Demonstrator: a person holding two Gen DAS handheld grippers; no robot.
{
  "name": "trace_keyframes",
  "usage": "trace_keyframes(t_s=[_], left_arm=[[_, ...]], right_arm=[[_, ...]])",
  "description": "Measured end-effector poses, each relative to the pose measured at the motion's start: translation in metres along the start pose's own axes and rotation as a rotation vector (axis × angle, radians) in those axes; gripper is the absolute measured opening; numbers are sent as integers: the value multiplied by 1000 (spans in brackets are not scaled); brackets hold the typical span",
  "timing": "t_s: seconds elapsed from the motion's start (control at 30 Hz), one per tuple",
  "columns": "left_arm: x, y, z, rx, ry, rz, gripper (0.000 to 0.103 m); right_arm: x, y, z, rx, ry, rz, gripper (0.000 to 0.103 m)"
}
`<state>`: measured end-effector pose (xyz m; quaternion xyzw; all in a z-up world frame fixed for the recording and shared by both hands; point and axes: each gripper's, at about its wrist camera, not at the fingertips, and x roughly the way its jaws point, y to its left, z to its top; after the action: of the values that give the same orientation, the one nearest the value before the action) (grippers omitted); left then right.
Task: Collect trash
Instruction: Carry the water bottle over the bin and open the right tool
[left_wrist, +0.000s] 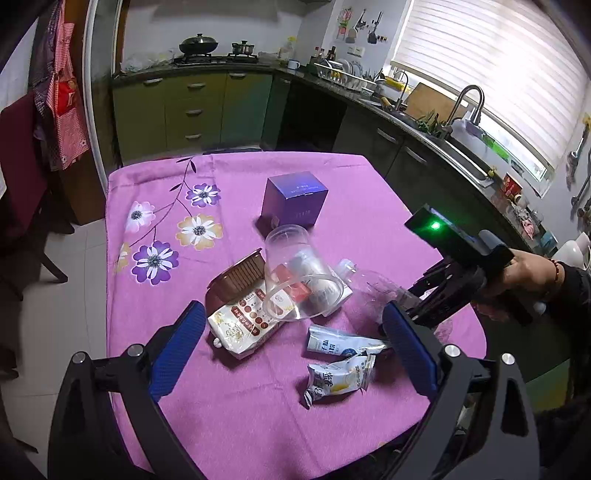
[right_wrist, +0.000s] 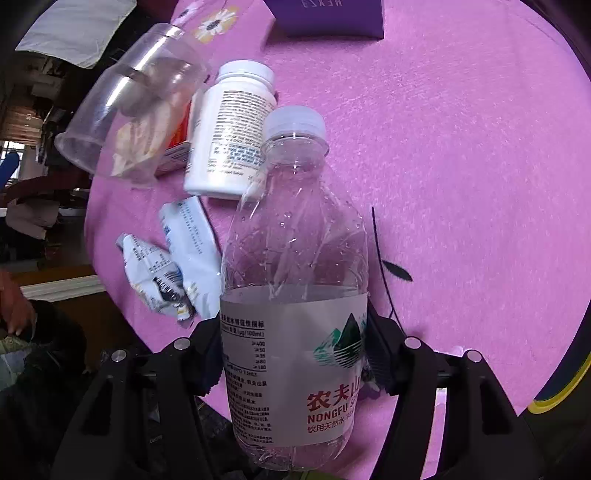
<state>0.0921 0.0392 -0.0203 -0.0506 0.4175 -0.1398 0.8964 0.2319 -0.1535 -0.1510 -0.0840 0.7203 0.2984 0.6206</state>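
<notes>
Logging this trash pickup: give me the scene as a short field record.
surface: table with pink floral cloth
right gripper: shut on the water bottle
left gripper: open, holding nothing, above the table
still on the table: clear plastic cup, white pill bottle, two crumpled wrappers, snack packet, purple box

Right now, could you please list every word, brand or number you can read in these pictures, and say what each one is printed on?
"农夫山" and "NONGFU S", cut off by the finger: label of the water bottle in the right gripper.
"饮用天然水": same label, under the brand.
"≥400", "≥50", "≥35", "≥80", "≥180": table on that label.
Upside-down letters, perhaps "HEXZE": purple box.
Pill bottle, snack wrappers, date bag: too small or blurred.
</notes>
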Motion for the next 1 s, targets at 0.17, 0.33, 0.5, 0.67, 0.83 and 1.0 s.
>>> trace_keyframes(t_s=[0.17,0.33,0.5,0.67,0.83,1.0], left_arm=[[3,-2,1,7,6,-1,92],[7,-8,3,19,13,-7,92],[10,-15,5,41,21,-8,92],[14,-20,7,45,24,-14,92],[20,-28,8,63,40,-9,92],[23,-34,9,80,53,2,92]], right_arm=[[-15,-3,-17,4,-37,14,63],[-36,-12,-31,20,-87,23,63],[-76,-49,-50,103,-182,5,63],[-112,-137,-79,300,-249,-82,63],[-113,-228,-98,485,-231,-166,63],[-81,-297,-103,583,-90,-211,63]])
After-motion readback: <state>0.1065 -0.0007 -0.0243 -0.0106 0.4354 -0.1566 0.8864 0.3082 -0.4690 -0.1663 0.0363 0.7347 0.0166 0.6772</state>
